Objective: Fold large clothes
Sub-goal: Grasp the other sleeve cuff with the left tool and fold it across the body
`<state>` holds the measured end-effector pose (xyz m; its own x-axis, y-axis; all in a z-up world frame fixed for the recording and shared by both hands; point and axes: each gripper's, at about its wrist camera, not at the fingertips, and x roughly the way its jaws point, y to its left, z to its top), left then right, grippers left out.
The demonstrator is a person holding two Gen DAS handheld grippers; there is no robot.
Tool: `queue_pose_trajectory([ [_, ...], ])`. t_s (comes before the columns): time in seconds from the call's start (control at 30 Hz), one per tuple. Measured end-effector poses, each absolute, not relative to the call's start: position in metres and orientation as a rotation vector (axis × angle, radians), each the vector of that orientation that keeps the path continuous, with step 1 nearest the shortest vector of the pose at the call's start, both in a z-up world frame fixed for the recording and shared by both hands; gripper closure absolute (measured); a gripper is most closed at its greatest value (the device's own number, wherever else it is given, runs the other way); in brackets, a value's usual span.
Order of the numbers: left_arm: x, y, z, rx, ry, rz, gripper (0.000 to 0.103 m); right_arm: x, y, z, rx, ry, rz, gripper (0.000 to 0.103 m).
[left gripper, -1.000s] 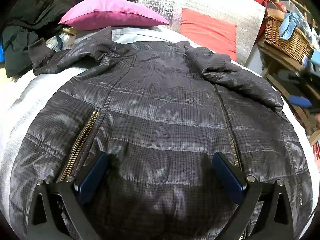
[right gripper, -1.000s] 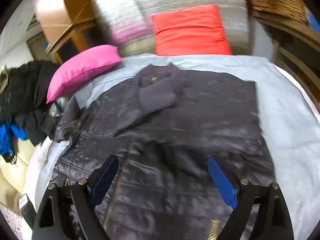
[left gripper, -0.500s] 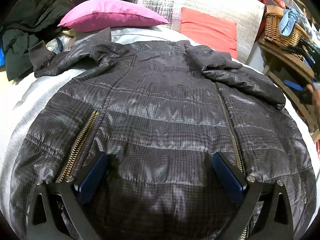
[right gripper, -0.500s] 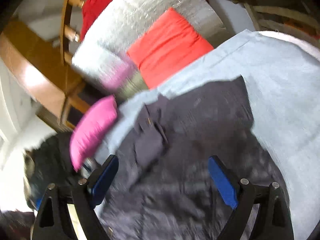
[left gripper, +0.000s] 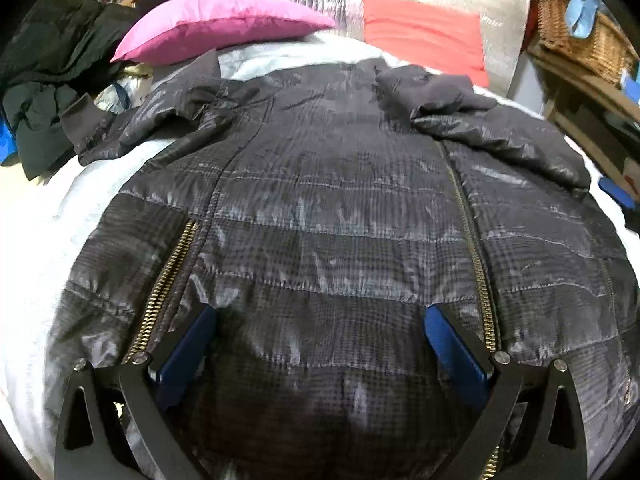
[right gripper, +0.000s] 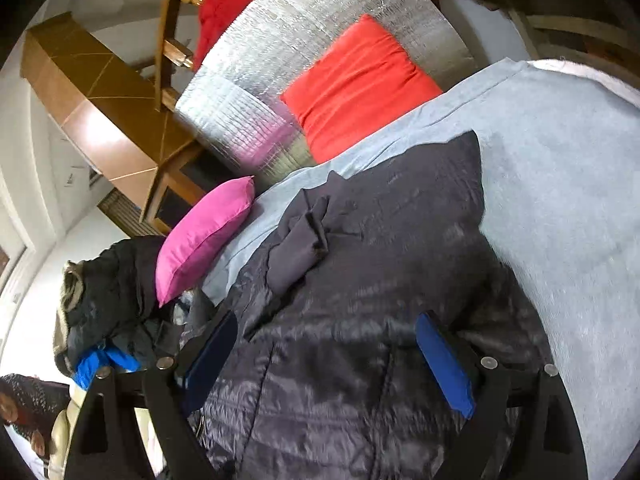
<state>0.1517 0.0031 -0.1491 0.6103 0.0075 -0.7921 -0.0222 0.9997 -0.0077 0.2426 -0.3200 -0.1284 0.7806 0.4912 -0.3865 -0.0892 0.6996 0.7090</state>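
Note:
A dark quilted jacket (left gripper: 340,208) with brass zippers lies spread flat on the pale bed sheet (left gripper: 44,216); its left sleeve (left gripper: 132,128) reaches out left and its right sleeve (left gripper: 492,132) is folded over the body. My left gripper (left gripper: 320,340) is open, low over the jacket's hem, holding nothing. In the right wrist view the same jacket (right gripper: 380,320) shows tilted, with the folded sleeve cuff (right gripper: 300,252) on top. My right gripper (right gripper: 324,352) is open and empty above the jacket's right part.
A pink pillow (left gripper: 224,24) and a red cushion (left gripper: 424,32) sit at the head of the bed against a silver padded panel (right gripper: 320,40). A heap of dark clothes (left gripper: 44,80) lies at the left. A wicker basket (left gripper: 580,40) on wooden shelves stands at the right.
My right gripper has swung and rolled, so its view now tilts toward the headboard. The left gripper has edged slightly forward over the hem. The jacket has not moved.

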Motion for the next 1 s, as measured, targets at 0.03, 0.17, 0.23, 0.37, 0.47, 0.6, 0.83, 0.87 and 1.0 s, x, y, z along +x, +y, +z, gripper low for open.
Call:
queue_pose_trajectory([
  [0.03, 0.153, 0.002, -0.145, -0.007, 0.933, 0.025, 0.000, 0.235, -0.320, -0.134, 0.741, 0.580, 0.362, 0.010],
  [0.17, 0.166, -0.022, -0.097, 0.102, 0.843, 0.044, 0.000, 0.228, -0.323, -0.147, 0.784, 0.587, 0.406, 0.009],
  [0.23, 0.186, -0.044, -0.073, 0.168, 0.793, 0.014, 0.000, 0.227, -0.325, -0.140, 0.790, 0.561, 0.422, 0.009],
  [0.37, 0.248, -0.096, -0.062, 0.319, 0.777, -0.036, 0.000, 0.225, -0.333, -0.140, 0.788, 0.548, 0.393, 0.009],
  [0.47, 0.294, -0.131, -0.066, 0.412, 0.755, -0.039, 0.000, 0.224, -0.342, -0.140, 0.794, 0.539, 0.375, 0.009],
  [0.6, 0.330, -0.154, -0.088, 0.486, 0.818, -0.028, 0.000, 0.229, -0.346, -0.143, 0.806, 0.540, 0.378, 0.009],
  [0.83, 0.358, -0.137, -0.116, 0.511, 0.916, -0.001, 0.028, 0.238, -0.337, -0.148, 0.771, 0.572, 0.388, 0.009],
  [0.87, 0.358, -0.128, -0.112, 0.466, 0.921, -0.020, 0.032, 0.239, -0.336, -0.148, 0.766, 0.572, 0.390, 0.009],
  [1.0, 0.362, -0.094, -0.098, 0.299, 0.895, 0.034, 0.059, 0.237, -0.333, -0.148, 0.743, 0.569, 0.382, 0.009],
])
